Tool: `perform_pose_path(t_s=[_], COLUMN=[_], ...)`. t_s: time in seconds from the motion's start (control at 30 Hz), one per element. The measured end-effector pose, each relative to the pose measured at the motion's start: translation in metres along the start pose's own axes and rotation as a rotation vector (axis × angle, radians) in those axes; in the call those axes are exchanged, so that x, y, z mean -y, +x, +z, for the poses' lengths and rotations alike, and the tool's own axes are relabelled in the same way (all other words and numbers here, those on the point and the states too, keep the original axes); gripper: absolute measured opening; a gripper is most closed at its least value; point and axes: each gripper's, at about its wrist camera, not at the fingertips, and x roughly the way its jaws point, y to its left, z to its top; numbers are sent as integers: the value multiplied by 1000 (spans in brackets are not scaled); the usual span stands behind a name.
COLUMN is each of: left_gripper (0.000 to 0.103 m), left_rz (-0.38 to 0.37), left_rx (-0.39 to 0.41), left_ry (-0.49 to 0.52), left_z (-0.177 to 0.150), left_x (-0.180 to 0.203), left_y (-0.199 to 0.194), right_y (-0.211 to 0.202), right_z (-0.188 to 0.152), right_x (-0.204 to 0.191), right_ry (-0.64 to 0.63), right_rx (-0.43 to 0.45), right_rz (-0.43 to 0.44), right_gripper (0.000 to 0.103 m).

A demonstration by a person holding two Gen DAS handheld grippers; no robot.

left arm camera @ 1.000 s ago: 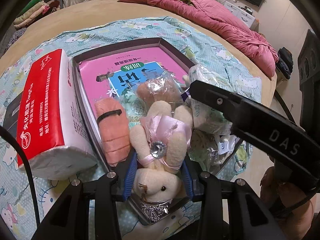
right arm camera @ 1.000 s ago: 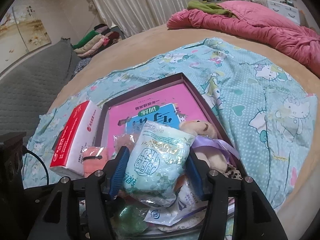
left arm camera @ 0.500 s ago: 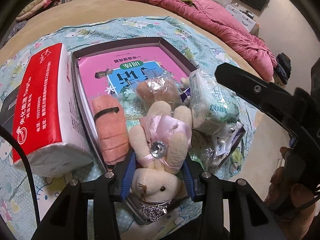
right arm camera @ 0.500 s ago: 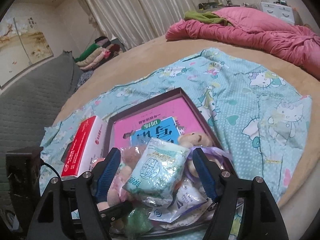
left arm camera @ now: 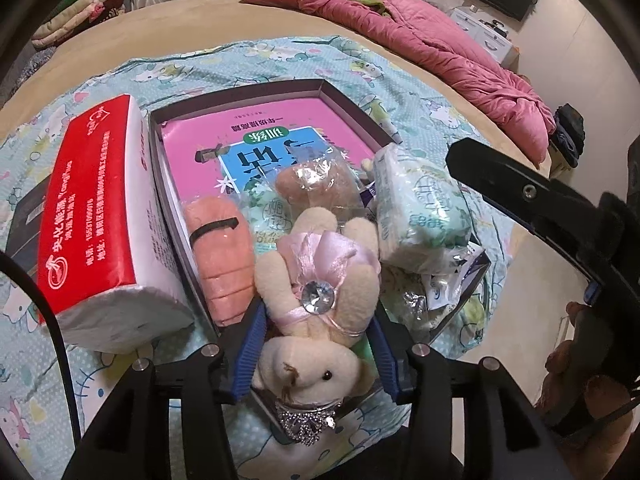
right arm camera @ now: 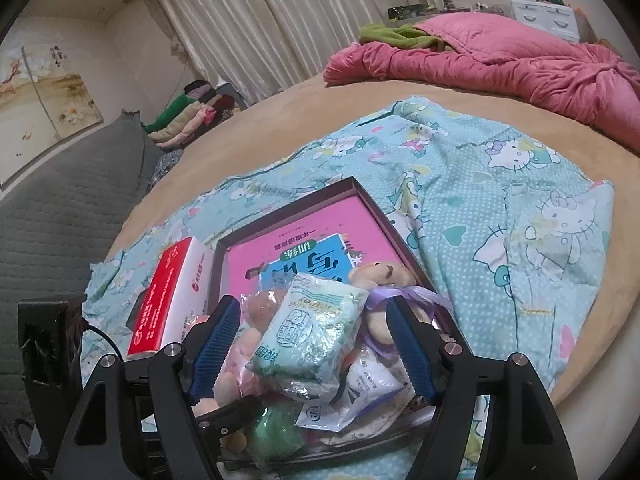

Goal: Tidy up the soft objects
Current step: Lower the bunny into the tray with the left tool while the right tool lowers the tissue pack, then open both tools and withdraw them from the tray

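Plush toys and soft packets are already piled in the box [left arm camera: 352,92]; the cream bunny [left arm camera: 316,304] is being let go by the opening left gripper [left arm camera: 316,344], the tissue packet [right arm camera: 312,332] lies free between the wide right gripper [right arm camera: 310,350] fingers, and only the red tissue pack [left arm camera: 96,216] is left outside

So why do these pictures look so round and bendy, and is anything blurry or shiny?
Left wrist view: fisheye bends the bed edge, corners go black, glare sparkles on the plush bear's gem. Right wrist view: same bulge, curtains curve, the tissue pack stays sharp.
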Motion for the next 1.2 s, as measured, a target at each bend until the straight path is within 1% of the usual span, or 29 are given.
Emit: perform_pose_path(t_s=[0.17, 0.5, 0.6, 0.73, 0.97, 1.07, 1.2], left_gripper=[58, 64, 65, 69, 74, 74, 78], left_rz=[5, 2, 18, 37, 73, 78, 83], left_rx=[13, 48, 51, 70, 122, 135, 152], left_ry=[2, -31, -35, -29, -56, -66, -76], left_z=[0, -4, -7, -13, -19, -22, -24], left_x=[1, -9, -11, -11, -18, -22, -28], left_y=[-7, -30, -37, -51, -84, -97, -114], right_y=[-5, -15, -20, -33, -55, -64, -76], right_z=[-1, 1, 2, 3, 5, 6, 6], right_x=[-3, -5, -7, -17, -39, -48, -60], right_ry=[-8, -2, -3, -34, -72, -77, -80], right_rx=[12, 25, 29, 50, 81, 95, 108], right_rz=[-10, -50, -58, -75, -77, -76, -75], right_gripper=[79, 80, 80, 81, 82, 82, 82])
